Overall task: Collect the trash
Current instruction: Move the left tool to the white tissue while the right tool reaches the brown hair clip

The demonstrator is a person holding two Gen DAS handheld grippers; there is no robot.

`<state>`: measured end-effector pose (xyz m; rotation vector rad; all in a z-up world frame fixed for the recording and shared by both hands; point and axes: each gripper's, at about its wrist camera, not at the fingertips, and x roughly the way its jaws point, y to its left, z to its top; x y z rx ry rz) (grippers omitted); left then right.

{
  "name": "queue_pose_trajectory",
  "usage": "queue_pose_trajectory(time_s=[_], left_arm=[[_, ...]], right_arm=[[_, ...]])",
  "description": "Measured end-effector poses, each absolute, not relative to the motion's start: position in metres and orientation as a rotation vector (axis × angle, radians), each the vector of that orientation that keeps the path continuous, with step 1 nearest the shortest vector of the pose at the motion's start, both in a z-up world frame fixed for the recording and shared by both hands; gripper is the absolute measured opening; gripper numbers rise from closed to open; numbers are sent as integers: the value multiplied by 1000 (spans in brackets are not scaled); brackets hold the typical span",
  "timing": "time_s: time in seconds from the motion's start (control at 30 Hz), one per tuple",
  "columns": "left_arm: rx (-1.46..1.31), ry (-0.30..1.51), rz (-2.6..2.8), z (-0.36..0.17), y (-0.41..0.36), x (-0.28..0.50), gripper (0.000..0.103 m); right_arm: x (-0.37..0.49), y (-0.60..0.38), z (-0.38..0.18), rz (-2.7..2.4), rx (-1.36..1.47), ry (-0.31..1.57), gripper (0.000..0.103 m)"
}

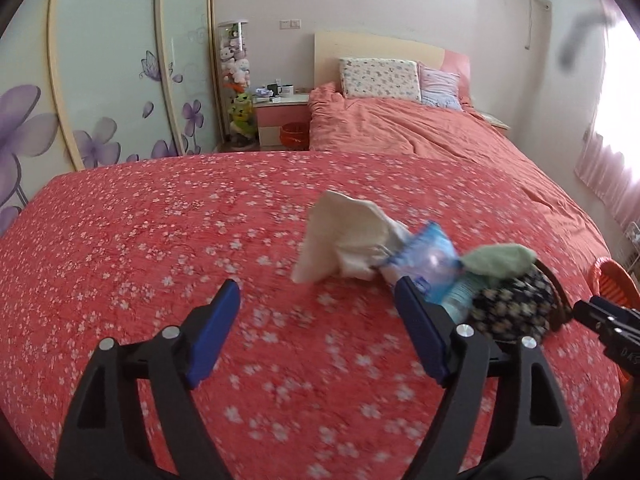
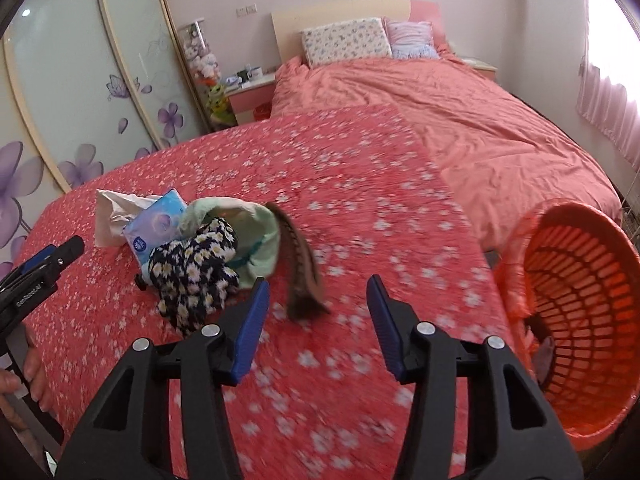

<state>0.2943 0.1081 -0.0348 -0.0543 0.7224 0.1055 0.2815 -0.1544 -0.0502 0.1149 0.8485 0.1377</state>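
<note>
A heap of trash lies on the red flowered cover (image 1: 160, 240): a white crumpled tissue (image 1: 344, 240), a blue tissue pack (image 1: 428, 264), a pale green cloth (image 1: 500, 260) and a dark flowered cloth (image 1: 516, 308). The right wrist view shows the same heap: tissue (image 2: 116, 212), blue pack (image 2: 156, 228), green cloth (image 2: 256, 232), dark flowered cloth (image 2: 192, 280), plus a brown strip (image 2: 300, 272). My left gripper (image 1: 316, 300) is open and empty, just short of the heap. My right gripper (image 2: 316, 300) is open and empty, right of the heap. An orange slotted basket (image 2: 580, 300) stands at the right.
The basket's rim also shows at the right edge of the left wrist view (image 1: 612, 280). A bed with a pink duvet (image 2: 460, 120) and pillows lies beyond. A nightstand (image 1: 280, 116) and a flowered wardrobe (image 1: 100, 80) stand at the left.
</note>
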Motion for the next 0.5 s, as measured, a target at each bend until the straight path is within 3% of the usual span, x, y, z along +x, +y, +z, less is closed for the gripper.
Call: queue_pose_trajectory(time_s=[0.3,0.5], left_arm=[[-80,734,53,-37,116,344,87],[-26,769,54,-46,98,375,92]], right_arm=[[308,-142,-70,83,75,931,26],[306,-135,-72,69,48,923,24]])
